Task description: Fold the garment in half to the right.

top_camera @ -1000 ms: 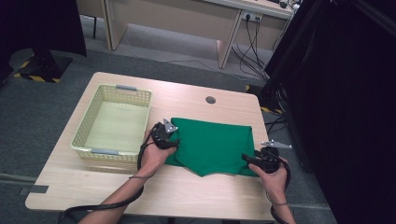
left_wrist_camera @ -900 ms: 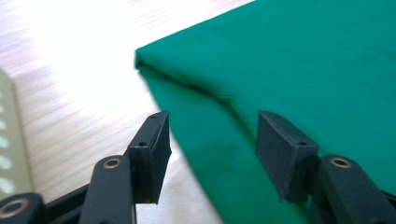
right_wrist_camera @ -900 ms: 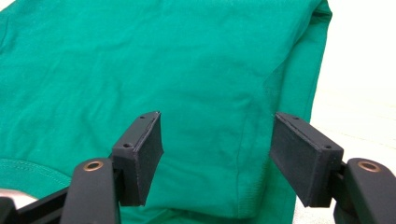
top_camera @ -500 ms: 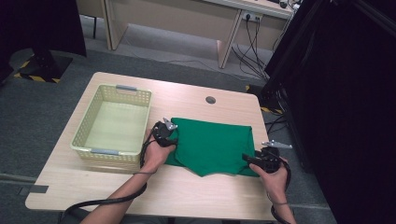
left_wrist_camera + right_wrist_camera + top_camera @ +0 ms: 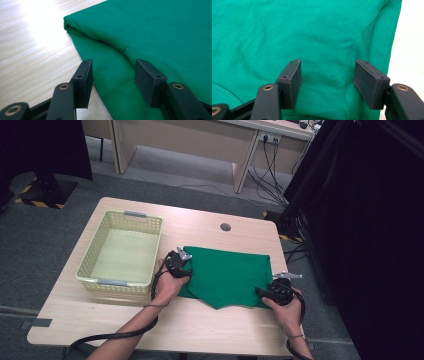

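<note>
The green cloth (image 5: 227, 275) lies folded flat on the wooden table (image 5: 200, 330), just right of centre, with a pale yellow basket (image 5: 122, 252) just beside it at nine o'clock.

My left gripper (image 5: 176, 264) sits at the cloth's nine o'clock edge; my right gripper (image 5: 274, 293) sits at its four o'clock corner. In both, the jaws have just been closing, yet they stand apart, with cloth lying in the gap and the pads not pressing it.

Along my left gripper (image 5: 113, 75), its own view shows the folded edge of the cloth (image 5: 155, 32) running between the fingers (image 5: 86, 75): the left finger stands at the border over bare wood, the right one over the fabric. A rolled corner of the cloth shows at eleven o'clock there, and bright glare on the wood beyond it.

Along my right gripper (image 5: 327, 80), its own view shows both fingers (image 5: 293, 80) over the cloth (image 5: 287, 32), with a seam curving up towards one o'clock and a strip of table at three o'clock. A line of pale stitching shows at eight o'clock.

The high view adds what these close views lack: the basket, a small round grey cap (image 5: 225, 227) in the tabletop at twelve o'clock from the cloth, and the cloth's pointed bulge at six o'clock.
</note>
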Motion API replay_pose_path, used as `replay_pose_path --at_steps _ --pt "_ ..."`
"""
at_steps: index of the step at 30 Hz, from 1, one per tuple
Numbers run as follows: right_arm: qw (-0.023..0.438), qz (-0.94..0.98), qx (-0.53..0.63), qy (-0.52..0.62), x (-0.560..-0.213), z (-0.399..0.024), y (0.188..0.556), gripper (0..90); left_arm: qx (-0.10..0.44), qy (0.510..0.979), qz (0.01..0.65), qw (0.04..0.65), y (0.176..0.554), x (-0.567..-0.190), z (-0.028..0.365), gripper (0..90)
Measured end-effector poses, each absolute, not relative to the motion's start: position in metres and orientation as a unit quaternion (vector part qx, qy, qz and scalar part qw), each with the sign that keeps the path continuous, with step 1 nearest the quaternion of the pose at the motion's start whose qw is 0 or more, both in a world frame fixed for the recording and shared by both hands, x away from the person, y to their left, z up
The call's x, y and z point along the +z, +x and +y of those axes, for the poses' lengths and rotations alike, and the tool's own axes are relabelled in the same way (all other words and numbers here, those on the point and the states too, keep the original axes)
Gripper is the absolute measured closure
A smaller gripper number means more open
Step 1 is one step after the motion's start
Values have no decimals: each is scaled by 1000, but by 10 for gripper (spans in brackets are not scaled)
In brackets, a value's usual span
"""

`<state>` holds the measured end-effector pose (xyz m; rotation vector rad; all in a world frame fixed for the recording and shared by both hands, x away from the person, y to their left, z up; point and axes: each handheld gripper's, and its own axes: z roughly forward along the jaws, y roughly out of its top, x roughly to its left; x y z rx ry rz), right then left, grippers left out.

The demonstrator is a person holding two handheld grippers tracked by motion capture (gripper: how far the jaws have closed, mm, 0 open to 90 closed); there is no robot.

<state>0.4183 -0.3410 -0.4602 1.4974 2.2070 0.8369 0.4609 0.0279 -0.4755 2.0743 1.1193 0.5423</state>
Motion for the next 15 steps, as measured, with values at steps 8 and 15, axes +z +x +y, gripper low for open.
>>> replay_pose_path --at_steps 8,15 --pt "180 776 287 531 -460 -350 417 403 204 806 423 359 462 -476 19 480" --pt "178 772 287 539 -459 -352 418 390 203 803 424 365 461 -475 17 457"
